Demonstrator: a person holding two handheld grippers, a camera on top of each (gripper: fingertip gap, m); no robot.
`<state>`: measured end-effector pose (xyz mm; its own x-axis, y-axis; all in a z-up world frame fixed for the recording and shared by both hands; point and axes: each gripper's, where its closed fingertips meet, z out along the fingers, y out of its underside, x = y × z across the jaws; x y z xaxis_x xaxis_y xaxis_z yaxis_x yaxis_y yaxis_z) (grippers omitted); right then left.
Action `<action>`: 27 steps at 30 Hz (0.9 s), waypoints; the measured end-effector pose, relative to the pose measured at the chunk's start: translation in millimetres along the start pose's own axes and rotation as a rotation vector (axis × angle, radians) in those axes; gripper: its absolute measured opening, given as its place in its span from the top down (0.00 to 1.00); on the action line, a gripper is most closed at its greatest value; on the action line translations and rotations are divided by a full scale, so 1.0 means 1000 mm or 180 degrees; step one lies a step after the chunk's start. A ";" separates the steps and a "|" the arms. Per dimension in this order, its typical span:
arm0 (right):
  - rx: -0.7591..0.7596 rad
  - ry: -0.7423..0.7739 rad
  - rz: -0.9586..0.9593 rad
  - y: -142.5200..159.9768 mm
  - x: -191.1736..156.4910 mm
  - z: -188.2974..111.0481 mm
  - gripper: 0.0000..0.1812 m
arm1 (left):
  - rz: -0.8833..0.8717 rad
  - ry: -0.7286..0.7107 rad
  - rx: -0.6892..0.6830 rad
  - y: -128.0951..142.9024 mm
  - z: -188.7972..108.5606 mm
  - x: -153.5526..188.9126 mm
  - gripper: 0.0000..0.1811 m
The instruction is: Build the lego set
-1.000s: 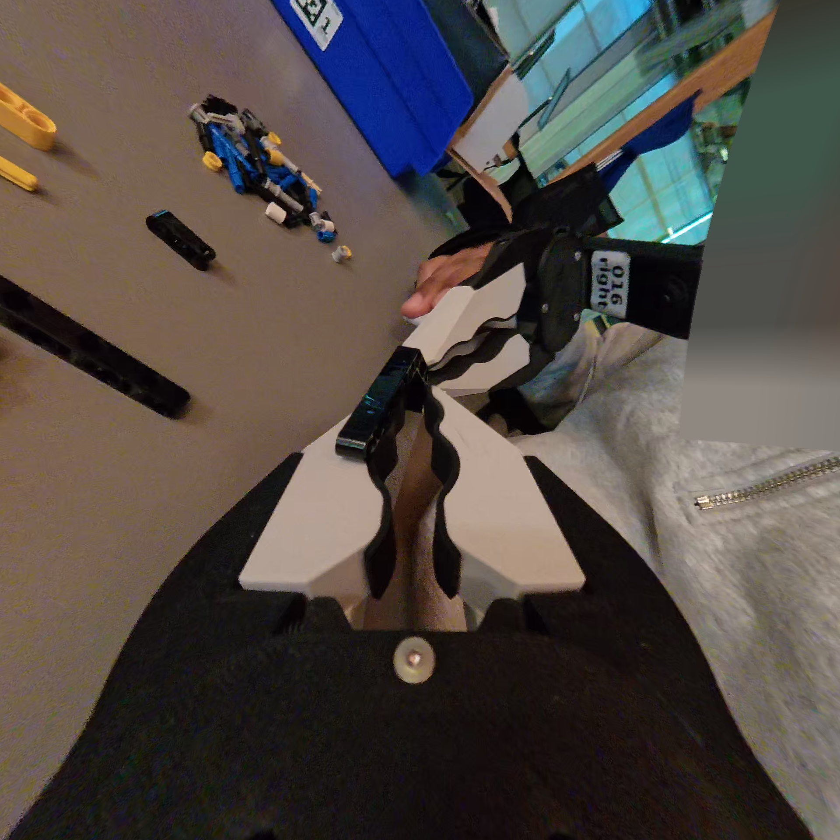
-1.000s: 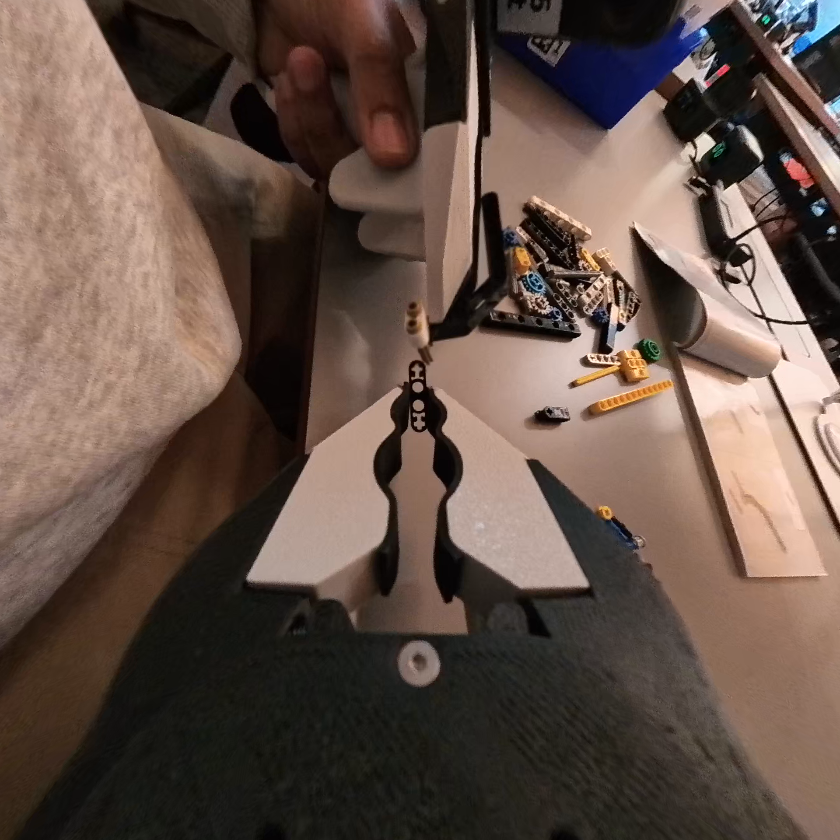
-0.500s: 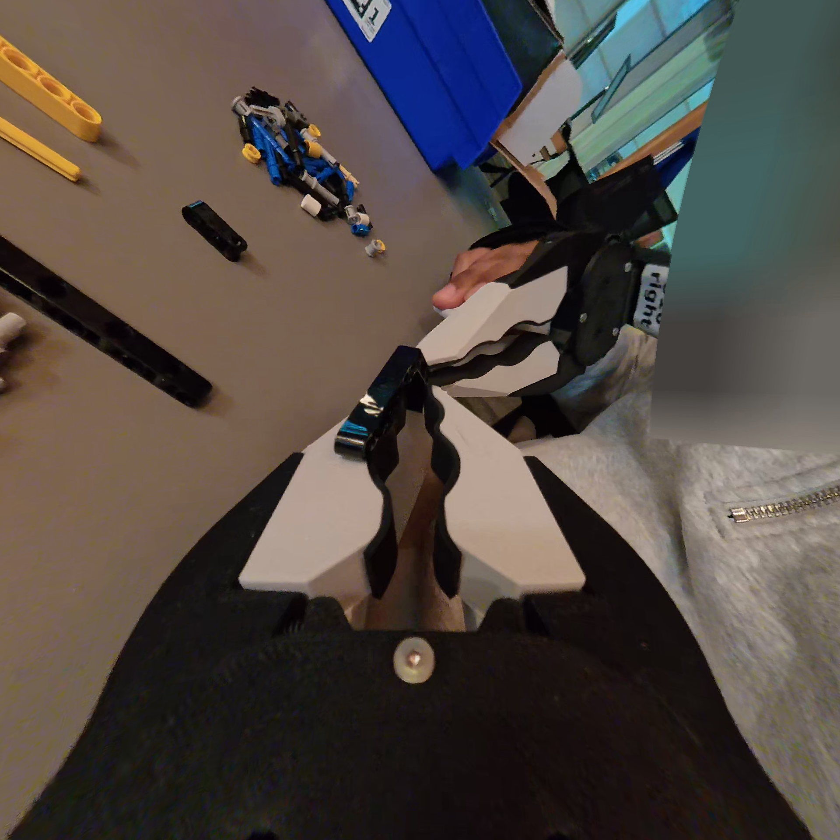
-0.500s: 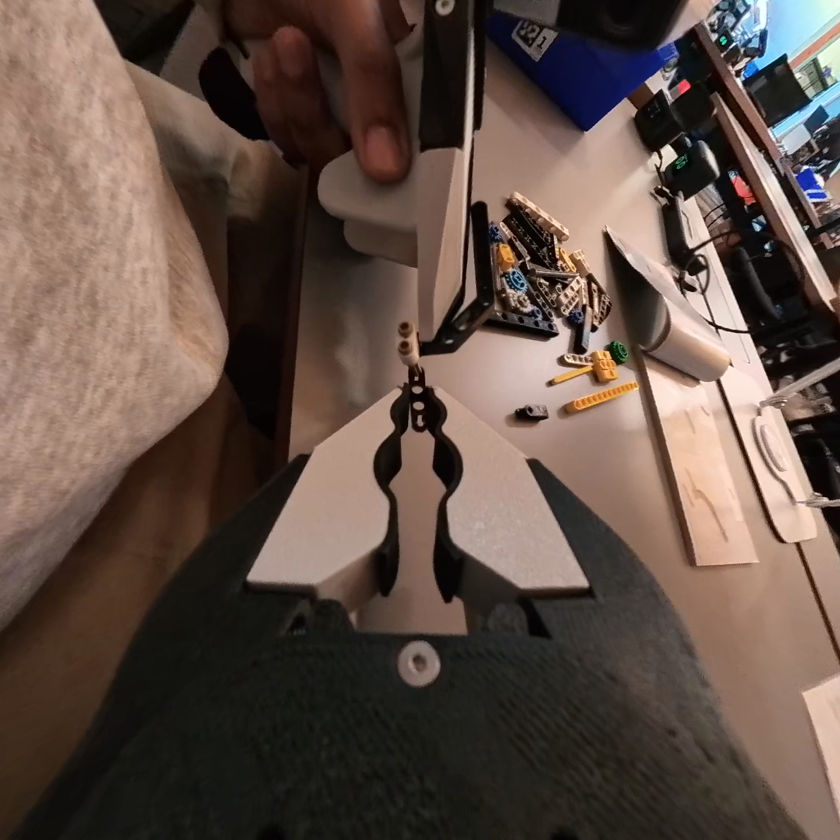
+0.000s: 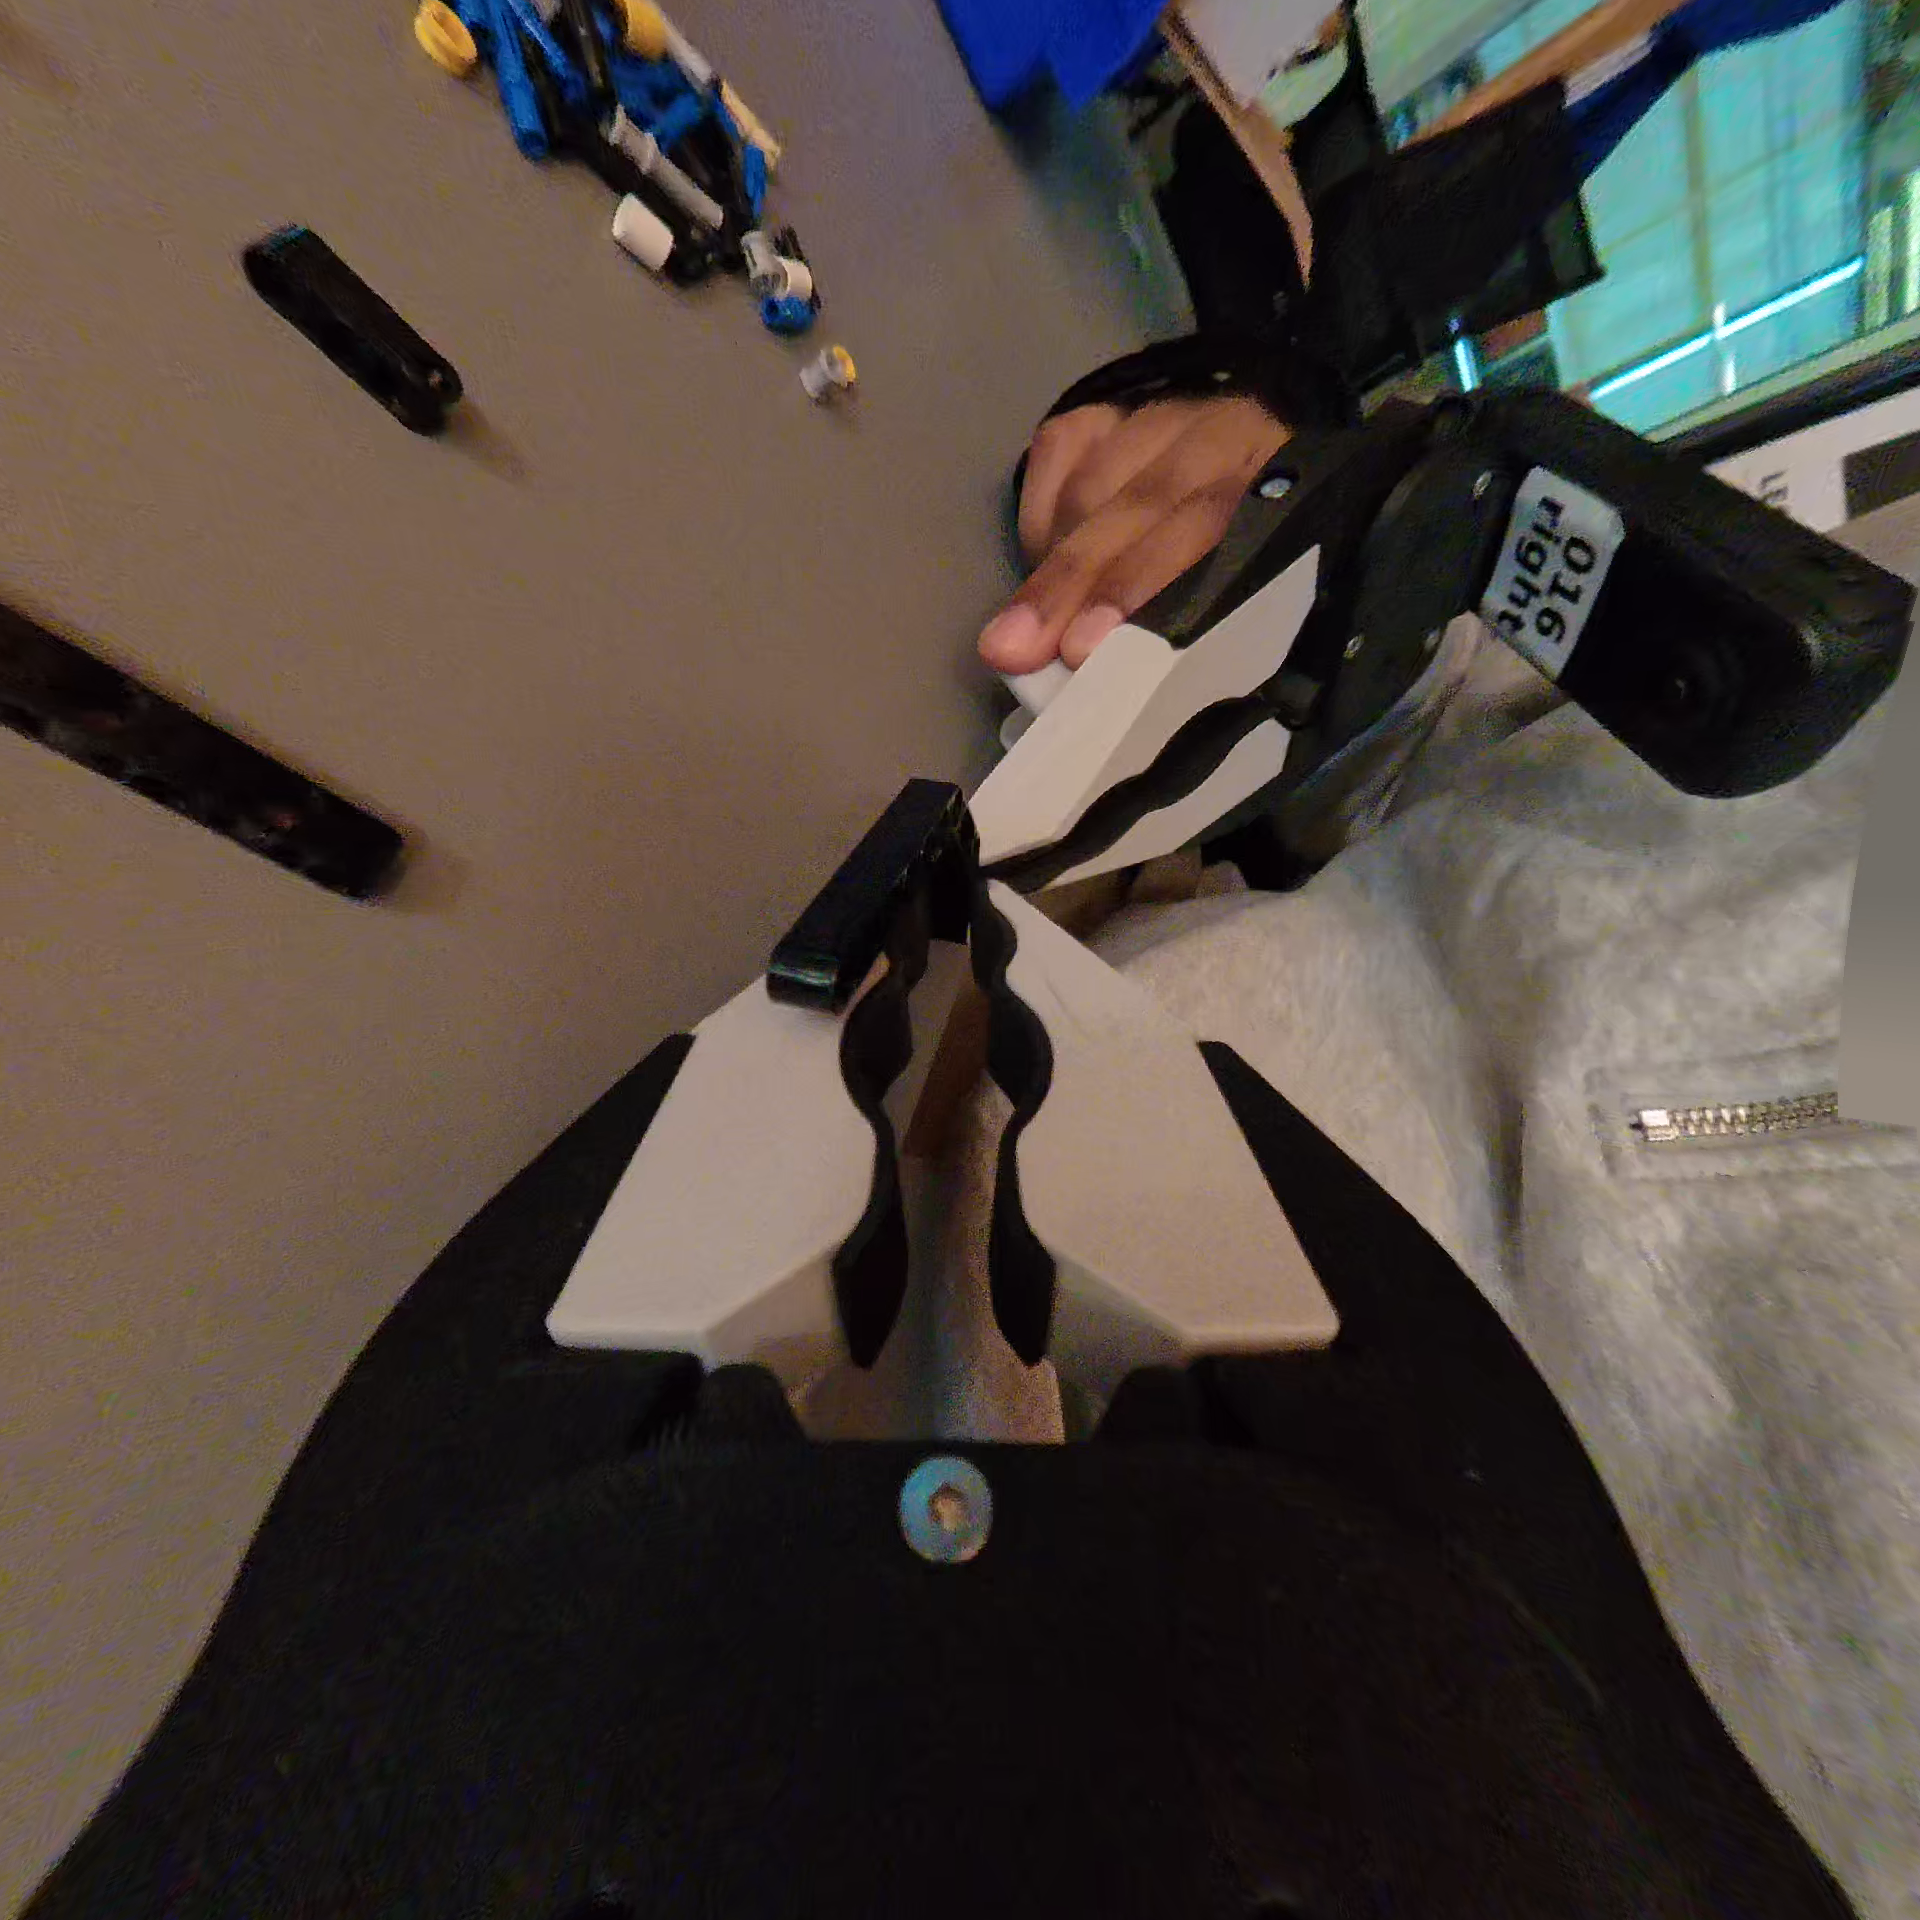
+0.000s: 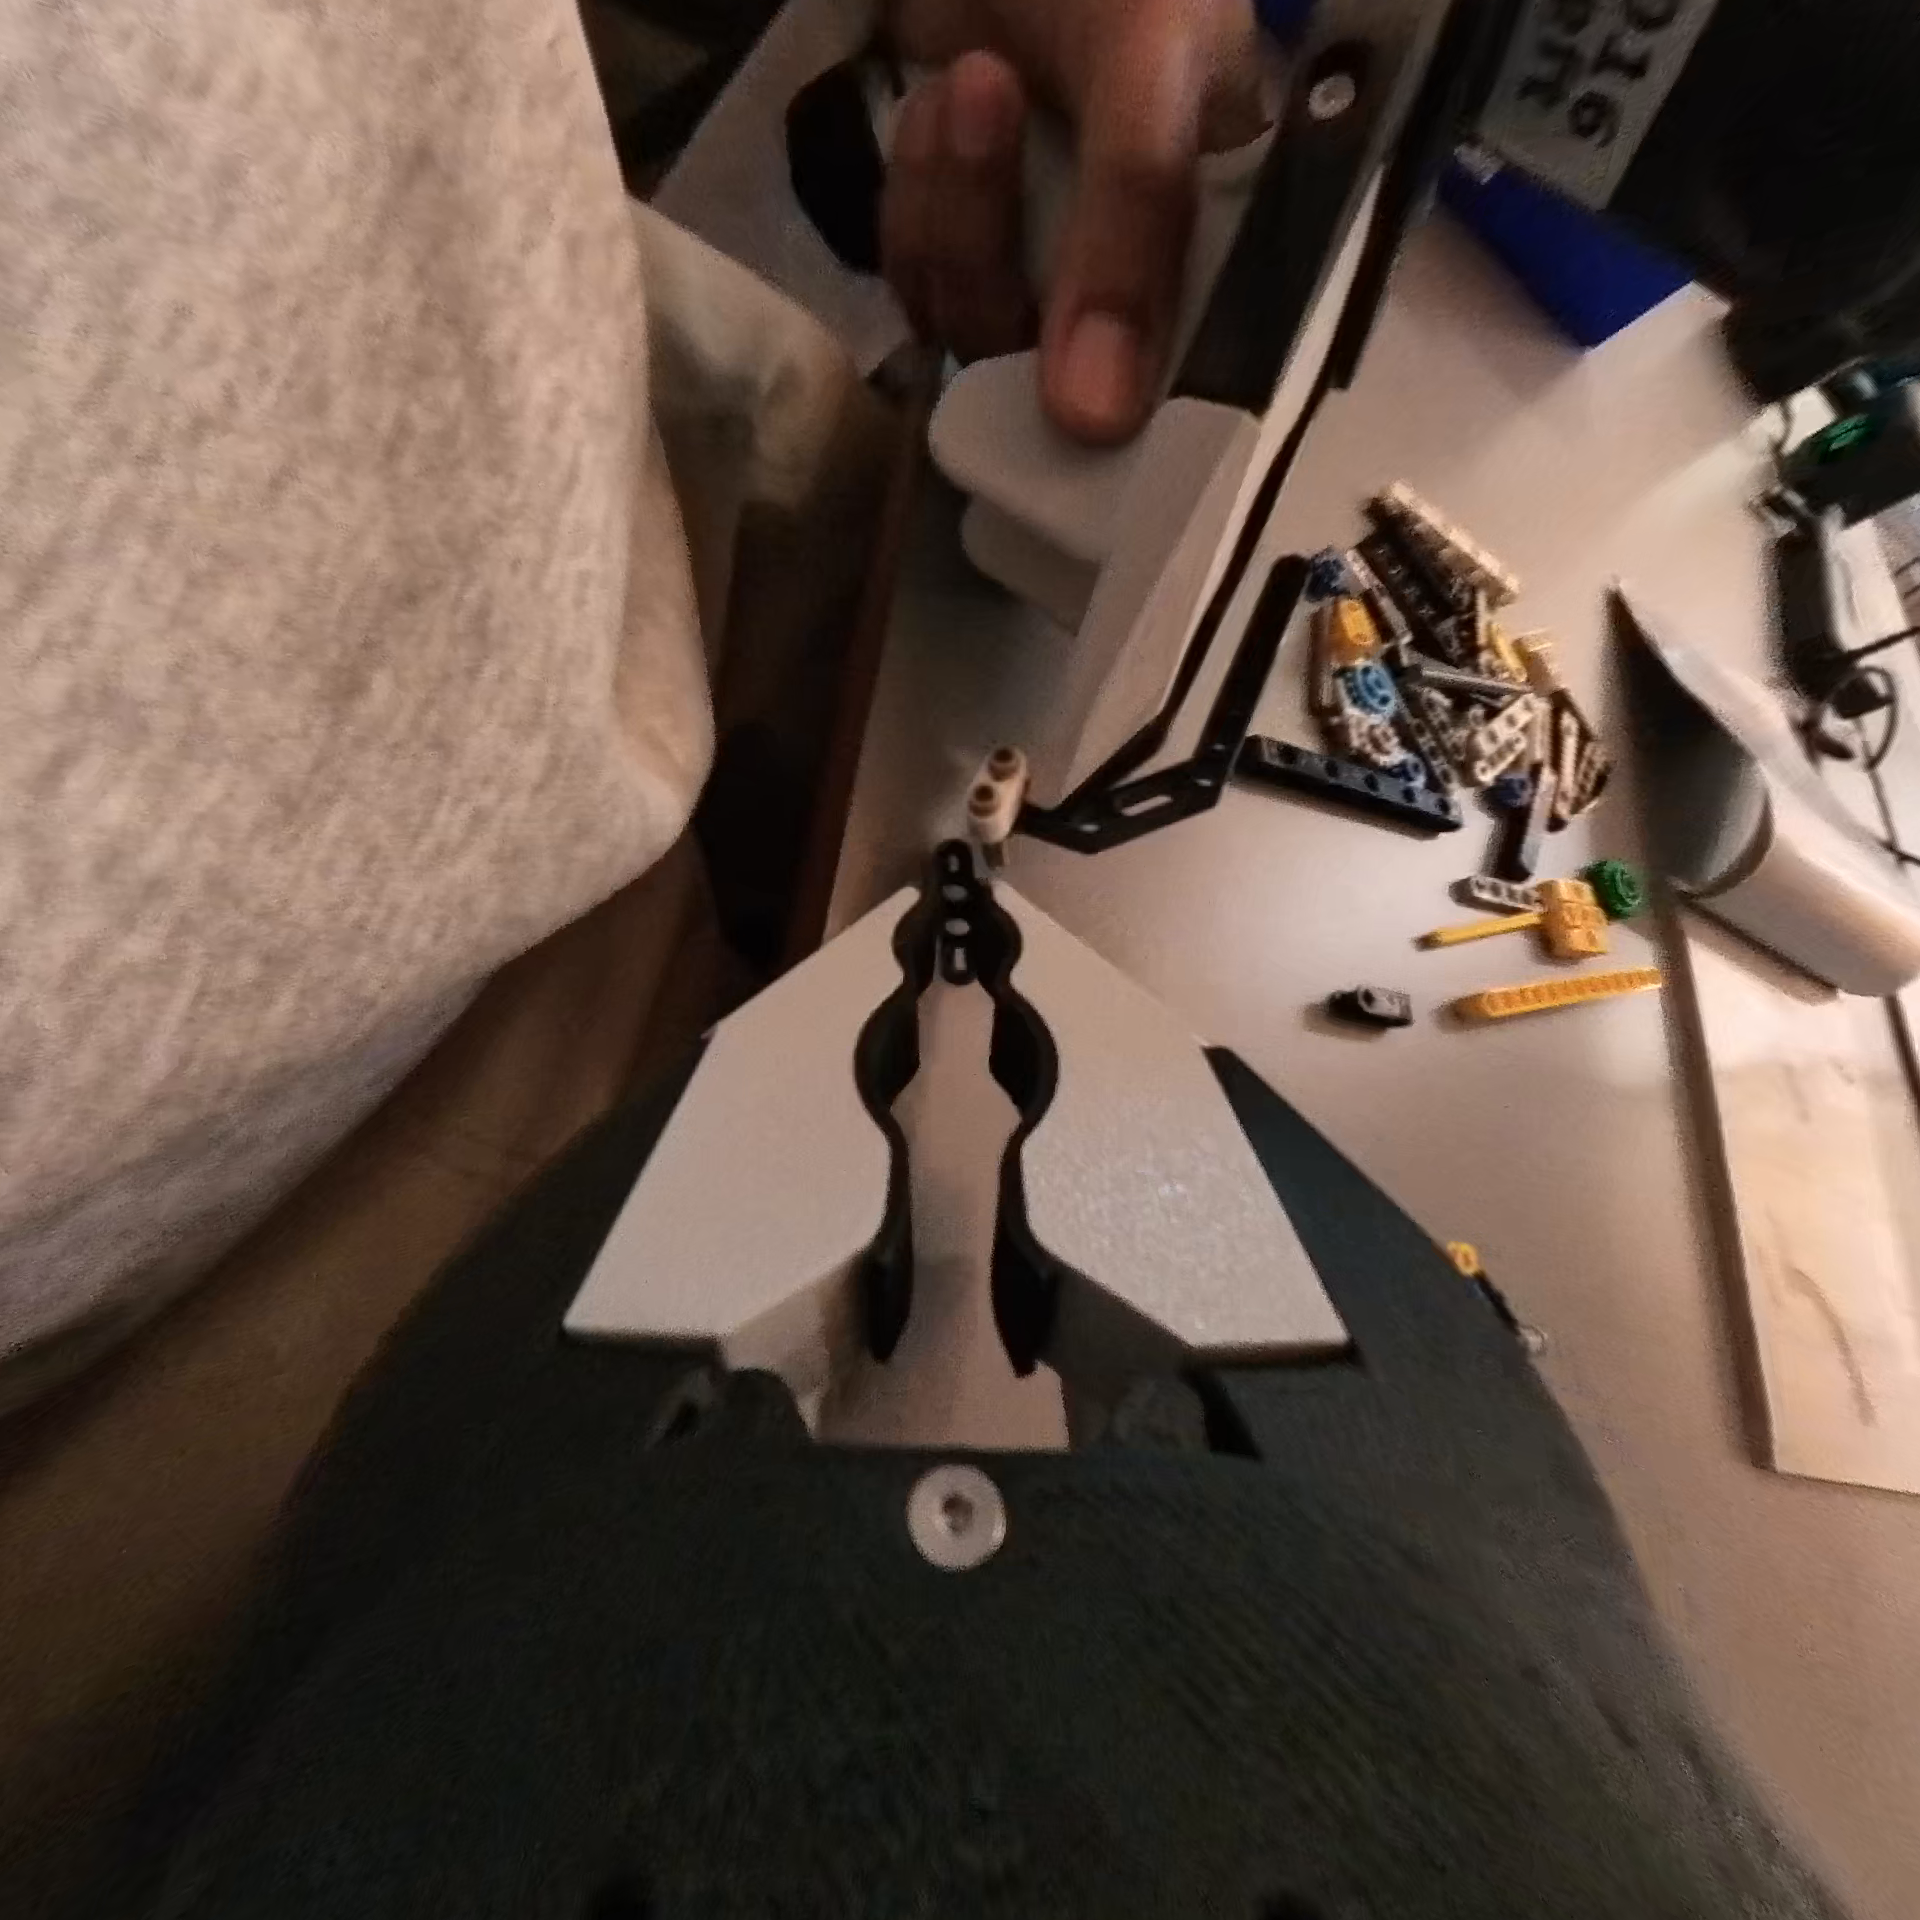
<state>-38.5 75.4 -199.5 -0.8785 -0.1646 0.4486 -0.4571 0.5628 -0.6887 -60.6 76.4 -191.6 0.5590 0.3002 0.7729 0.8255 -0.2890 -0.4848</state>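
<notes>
My left gripper (image 5: 951, 883) is shut on a black bent beam (image 5: 873, 904), held in the air over the table edge. In the right wrist view this beam (image 6: 1153, 800) sticks out of the left gripper (image 6: 1049, 800) and carries a tan pin connector (image 6: 997, 795) at its near end. My right gripper (image 6: 961, 904) is shut on a short black beam (image 6: 956, 914) whose tip meets the tan connector. In the left wrist view the right gripper (image 5: 987, 847) points its tips at the bent beam's end. A hand (image 5: 1122, 520) holds it.
The grey table (image 5: 623, 623) holds a long black beam (image 5: 197, 769), a short black beam (image 5: 353, 327) and a heap of small blue parts (image 5: 634, 114). Farther off lie a pile of beams (image 6: 1455, 675), yellow pieces (image 6: 1558, 992), a paper roll (image 6: 1766, 831) and a wooden board (image 6: 1818, 1195). My left and right fingertips are right by each other.
The two grippers have closed in on each other. The short beam's tip has gone from a small gap below the tan connector to touching it. The left gripper has tilted.
</notes>
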 end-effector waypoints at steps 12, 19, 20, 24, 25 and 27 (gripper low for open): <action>-0.0156 -0.0186 0.0555 0.000 -0.012 -0.003 0.97 | -0.0672 0.0322 0.0515 0.004 -0.009 0.020 0.97; 0.0155 0.0365 0.1450 -0.015 -0.010 -0.012 0.97 | -0.0846 0.0479 0.1006 0.006 -0.018 0.039 0.97; 0.0222 0.0443 0.1471 -0.017 -0.009 -0.014 0.97 | -0.0853 0.0528 0.1013 0.006 -0.017 0.041 0.97; 0.0188 0.0628 0.1095 -0.017 -0.007 -0.017 0.98 | -0.0868 0.0723 0.0924 0.007 -0.013 0.047 0.97; 0.0237 0.0565 0.0996 -0.020 -0.009 -0.017 0.97 | -0.0832 0.0705 0.0878 0.008 -0.012 0.047 0.97; 0.0261 0.0482 0.0999 -0.021 -0.013 -0.014 0.97 | -0.0777 0.0620 0.0808 0.013 -0.011 0.045 0.97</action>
<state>-15.5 76.8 -183.0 -0.9501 0.1312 0.2831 -0.1834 0.4991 -0.8469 -26.0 76.4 -158.5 0.3389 0.1472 0.9292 0.9389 0.0106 -0.3441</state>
